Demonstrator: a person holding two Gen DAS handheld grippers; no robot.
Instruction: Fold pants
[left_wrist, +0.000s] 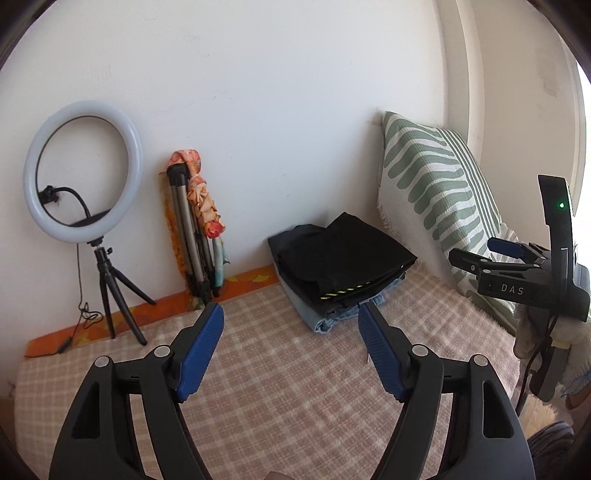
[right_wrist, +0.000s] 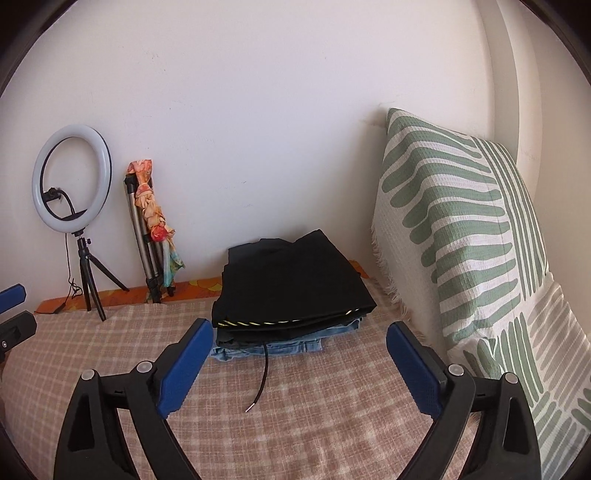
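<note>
A stack of folded pants (left_wrist: 343, 266) lies on the checked bed cover (left_wrist: 280, 369) by the far wall. Black pants with a yellow-striped edge (right_wrist: 288, 284) are on top, and light blue jeans (right_wrist: 291, 345) are at the bottom. A black drawstring (right_wrist: 263, 373) hangs out of the stack onto the cover. My left gripper (left_wrist: 291, 332) is open and empty, just short of the stack. My right gripper (right_wrist: 299, 350) is open and empty in front of the stack. It also shows at the right of the left wrist view (left_wrist: 480, 254).
A green-and-white patterned pillow (right_wrist: 461, 236) leans against the wall right of the stack. A ring light on a small tripod (left_wrist: 83, 166) and a folded tripod wrapped in orange cloth (left_wrist: 195, 225) stand at the left by the wall.
</note>
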